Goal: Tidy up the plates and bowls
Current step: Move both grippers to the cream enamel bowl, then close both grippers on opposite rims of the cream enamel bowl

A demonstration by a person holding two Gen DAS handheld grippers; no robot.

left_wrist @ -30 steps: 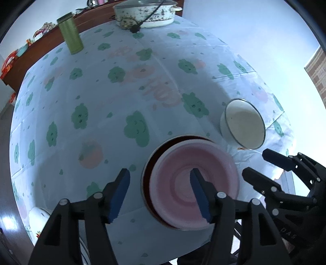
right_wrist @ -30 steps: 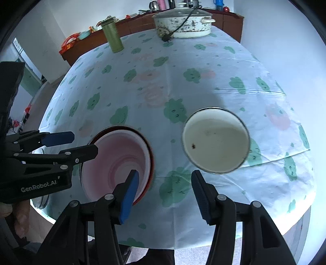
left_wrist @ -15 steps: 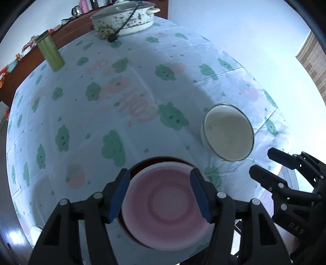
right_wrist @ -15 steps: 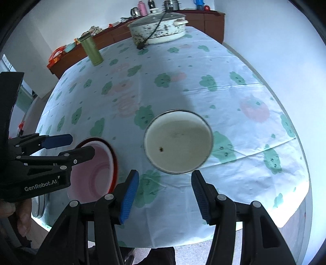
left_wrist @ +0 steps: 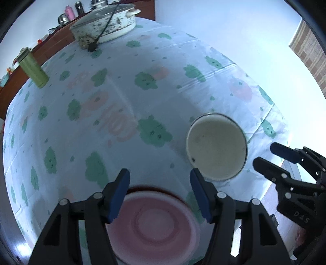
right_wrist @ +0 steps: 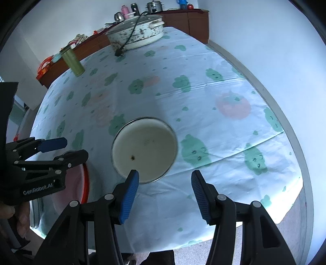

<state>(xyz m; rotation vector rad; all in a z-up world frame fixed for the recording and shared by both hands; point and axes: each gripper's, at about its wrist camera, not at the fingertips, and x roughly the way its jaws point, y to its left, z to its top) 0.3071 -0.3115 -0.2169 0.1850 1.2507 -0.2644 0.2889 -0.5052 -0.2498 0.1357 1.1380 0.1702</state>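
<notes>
A pink plate (left_wrist: 154,224) lies on a red-rimmed plate at the near edge of the table, partly under my left gripper (left_wrist: 159,177). That gripper hangs open above the plate's far rim with nothing between its fingers. To the right stands a white enamel bowl (left_wrist: 217,146) with a dark rim, empty apart from a small speck. In the right wrist view the bowl (right_wrist: 144,148) sits just beyond my open right gripper (right_wrist: 165,177), whose left fingertip overlaps its near rim. The left gripper (right_wrist: 61,148) hides most of the plates (right_wrist: 84,183) there.
A lidded electric pot (left_wrist: 106,22) with a black cord stands at the table's far end. A green canister (left_wrist: 33,69) stands at the far left. Behind them runs a wooden sideboard (right_wrist: 183,18) with bottles and kettles. The tablecloth's front edge (right_wrist: 183,240) drops off just below the grippers.
Both grippers have shifted right along the table's front and rolled. The plates slid to the bottom of the left view, and the bowl moved towards the right gripper's left finger. Jaws unchanged.
</notes>
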